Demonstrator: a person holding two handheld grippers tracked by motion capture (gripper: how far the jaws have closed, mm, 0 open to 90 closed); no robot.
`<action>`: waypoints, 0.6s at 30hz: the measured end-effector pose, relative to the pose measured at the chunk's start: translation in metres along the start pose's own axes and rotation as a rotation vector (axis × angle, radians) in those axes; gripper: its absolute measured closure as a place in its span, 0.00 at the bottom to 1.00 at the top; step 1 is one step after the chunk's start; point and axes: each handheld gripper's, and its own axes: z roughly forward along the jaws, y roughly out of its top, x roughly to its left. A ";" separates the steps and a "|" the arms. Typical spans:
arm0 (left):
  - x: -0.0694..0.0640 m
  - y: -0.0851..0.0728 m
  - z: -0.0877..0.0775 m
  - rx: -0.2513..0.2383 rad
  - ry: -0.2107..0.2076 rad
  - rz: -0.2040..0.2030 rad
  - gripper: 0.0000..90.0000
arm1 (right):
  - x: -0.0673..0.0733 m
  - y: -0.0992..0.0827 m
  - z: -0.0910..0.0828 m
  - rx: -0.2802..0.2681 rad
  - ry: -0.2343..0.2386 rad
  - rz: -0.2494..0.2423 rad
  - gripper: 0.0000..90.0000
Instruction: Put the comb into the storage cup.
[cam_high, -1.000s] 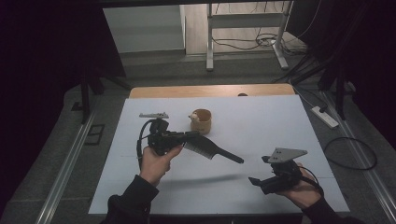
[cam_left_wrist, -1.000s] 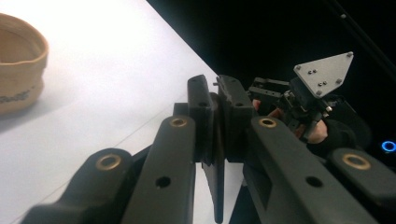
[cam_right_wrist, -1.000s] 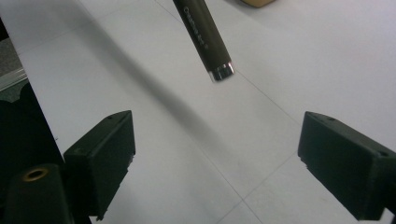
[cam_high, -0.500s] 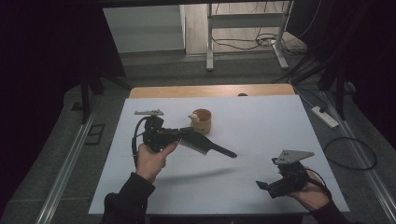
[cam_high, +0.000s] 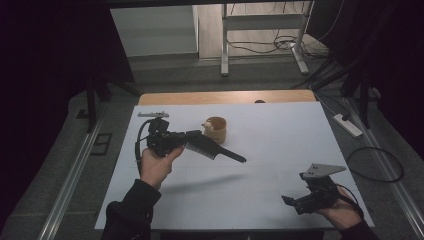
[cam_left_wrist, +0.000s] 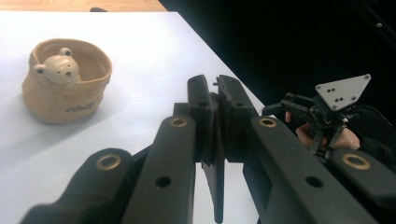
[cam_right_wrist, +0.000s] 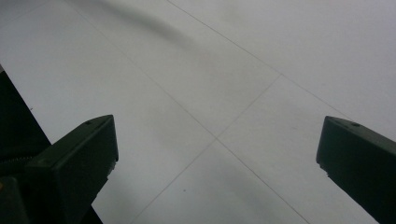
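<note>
Two grippers work over a white table (cam_high: 280, 145) whose top is crossed by faint thin lines; a strip of bare wood (cam_high: 225, 96) shows along its far edge. The left gripper (cam_high: 192, 139), held up above the left part of the table, has its jaws clamped together on a black comb (cam_high: 215, 150), which sticks out to the right with its thin handle end hanging over the middle of the table. Just beyond the comb stands a tan cup (cam_high: 216, 130) with a small bear figure inside. The right gripper (cam_high: 290, 202) sits low at the near right corner, its jaws spread wide with nothing between them, having just been opening. Around the table the room is dark, with grey floor, cables (cam_high: 372, 165), a power strip (cam_high: 346, 125) at right and a white frame (cam_high: 260, 35) far back.
</note>
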 end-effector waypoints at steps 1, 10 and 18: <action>0.001 0.000 -0.001 -0.001 0.001 -0.002 0.93 | 0.000 -0.001 -0.001 0.000 -0.001 0.005 0.00; 0.010 0.007 -0.008 -0.006 0.021 -0.028 0.93 | -0.004 -0.009 -0.008 0.002 -0.012 0.036 0.00; 0.010 0.013 -0.014 -0.011 0.041 -0.028 0.93 | -0.007 -0.016 -0.015 -0.003 -0.043 0.062 0.00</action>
